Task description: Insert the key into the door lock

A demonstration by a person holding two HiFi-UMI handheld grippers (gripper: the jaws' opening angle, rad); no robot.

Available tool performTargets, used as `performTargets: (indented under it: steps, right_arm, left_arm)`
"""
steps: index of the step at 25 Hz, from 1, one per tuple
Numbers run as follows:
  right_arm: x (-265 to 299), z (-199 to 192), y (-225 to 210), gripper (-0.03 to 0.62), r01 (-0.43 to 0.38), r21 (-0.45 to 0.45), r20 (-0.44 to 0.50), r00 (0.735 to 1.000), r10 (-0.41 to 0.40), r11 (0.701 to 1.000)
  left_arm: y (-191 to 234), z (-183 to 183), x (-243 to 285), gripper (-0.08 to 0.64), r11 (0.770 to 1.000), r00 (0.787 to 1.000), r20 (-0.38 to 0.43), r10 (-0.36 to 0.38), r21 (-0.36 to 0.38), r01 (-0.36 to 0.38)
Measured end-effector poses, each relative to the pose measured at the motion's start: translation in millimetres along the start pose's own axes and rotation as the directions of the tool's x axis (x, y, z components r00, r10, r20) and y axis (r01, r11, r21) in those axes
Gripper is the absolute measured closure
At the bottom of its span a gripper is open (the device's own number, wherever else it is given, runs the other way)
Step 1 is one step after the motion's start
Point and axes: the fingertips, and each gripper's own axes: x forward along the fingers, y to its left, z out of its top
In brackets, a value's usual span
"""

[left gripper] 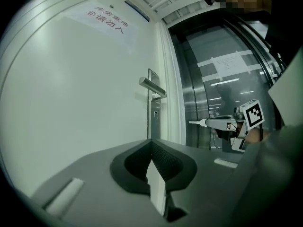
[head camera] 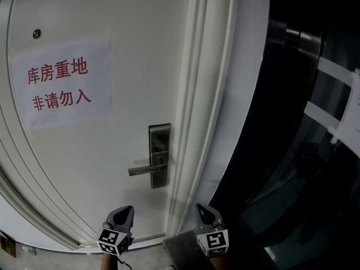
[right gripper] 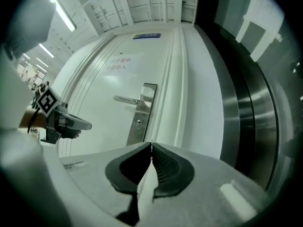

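Two grippers, both closed. Jaws of the left gripper (head camera: 124, 211) sit together w/ nothing between them. It hangs low, below the lock plate (head camera: 159, 155) and clear of the door (head camera: 84, 167).

The right gripper (head camera: 203, 210) is clamped as well. In the left gripper view a thin pale tip sticks out past its jaws, which I take to be the key (left gripper: 196, 122), held by the head w/ the blade pointing fwd. In its own view the blade is edge-on and barely shows. The key is well apart from the lock, off to the right near the door frame (head camera: 188, 151) and lower than the plate.

The keyhole (right gripper: 138, 123) sits on the plate just under the lever handle (right gripper: 129, 100). A paper notice (head camera: 59, 83) is stuck higher up on the door.

Handling, as I judge it:
- The key is prob. small, light, stiff metal w/ smooth flat sides.
- The head is the right place to pinch it, leaving the whole blade free.
- A flat pinch resists pull-out OK, but the key can pivot between the pads if the tip hits the keyhole rim off-axis.
- The lock is fixed and rigid and won't give, so blade orientation and line-up matter more than force.
- A hard push risks the key slipping back into the jaws.
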Motion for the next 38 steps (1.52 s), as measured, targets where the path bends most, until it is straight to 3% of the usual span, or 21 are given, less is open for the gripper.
performTargets:
  steps: [5,14,20,28,38]
  right_arm:
    - [18.3,17.7,17.3,0.581,-0.054,-0.173,0.002,0.998,0.055,0.983]
    - [50.0,48.9,40.5,0.581,-0.134,-0.306,0.022,0.989,0.147,0.942]
    - [71.4,54.9,54.3,0.581,-0.133,-0.5,0.021,0.986,0.166,0.856]
    - [91.8,53.9,64.4,0.581,-0.098,-0.677,0.018,0.989,0.149,0.73]
    - [106.1,46.7,63.4,0.581,-0.09,-0.72,-0.006,0.992,0.123,0.688]
  left_arm:
    - [5.4,-1.9,-3.1,0.557,0.999,1.0,-0.003,0.031,-0.004,-0.031]
    - [4.3,-2.6,-4.3,0.557,0.999,0.999,-0.007,0.05,-0.005,-0.05]
    - [7.6,-3.3,-2.0,0.557,0.998,0.998,-0.008,0.064,-0.006,-0.064]
    - [8.1,-3.9,4.7,0.557,0.998,0.998,-0.008,0.063,-0.01,-0.063]
    - [15.6,-6.4,6.7,0.557,0.997,0.997,-0.013,0.076,-0.015,-0.076]
